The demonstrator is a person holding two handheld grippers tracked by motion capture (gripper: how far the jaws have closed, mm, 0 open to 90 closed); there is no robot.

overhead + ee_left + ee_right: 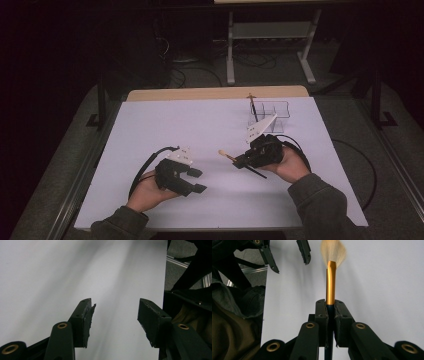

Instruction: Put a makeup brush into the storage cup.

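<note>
A makeup brush [229, 156] with pale bristles, a gold ferrule and a dark handle is held level over the white table top. My right gripper [242, 162] is shut on its handle just behind the ferrule; in the right gripper view the brush [331, 282] points straight away from the jaws of that gripper [330, 305]. My left gripper [198, 180] hovers at the front left, open, jaws pointing right toward the brush. In the left gripper view nothing lies between its jaws [114, 312]. The left gripper's fingertips [305, 252] also appear at the top of the right gripper view.
A clear plastic organiser [270, 111] with compartments stands at the back right, with another dark-handled brush [253, 107] upright in it. The white sheet [190, 130] covers a wooden table [215, 93]. Cables trail from both grippers; table legs and floor lie beyond.
</note>
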